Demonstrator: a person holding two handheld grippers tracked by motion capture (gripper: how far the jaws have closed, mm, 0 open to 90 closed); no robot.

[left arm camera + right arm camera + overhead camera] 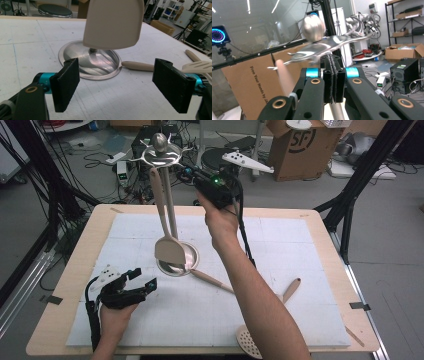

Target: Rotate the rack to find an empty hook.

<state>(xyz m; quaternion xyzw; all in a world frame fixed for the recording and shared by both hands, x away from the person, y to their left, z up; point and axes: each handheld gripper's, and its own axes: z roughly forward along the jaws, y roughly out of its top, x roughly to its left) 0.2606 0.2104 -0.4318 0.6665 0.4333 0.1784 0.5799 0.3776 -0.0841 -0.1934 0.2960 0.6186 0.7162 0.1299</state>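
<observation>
The tall utensil stand (170,210) is polished, mirror-bright metal with a glossy domed base (100,65). The beige spatula (166,245) hanging from it looks like smooth matt plastic. The white table mat (280,270) is dull, faintly rough foam on a pale wooden tabletop (330,227).

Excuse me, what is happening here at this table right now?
A person works with two handheld grippers at a utensil stand. One beige spatula already hangs from the stand's top hooks. The right gripper is raised beside that hook ring, its jaws shut. The left gripper rests low on the white mat, jaws open and holding nothing. Two more utensils lie on the mat: a beige spoon and a slotted spatula.
</observation>
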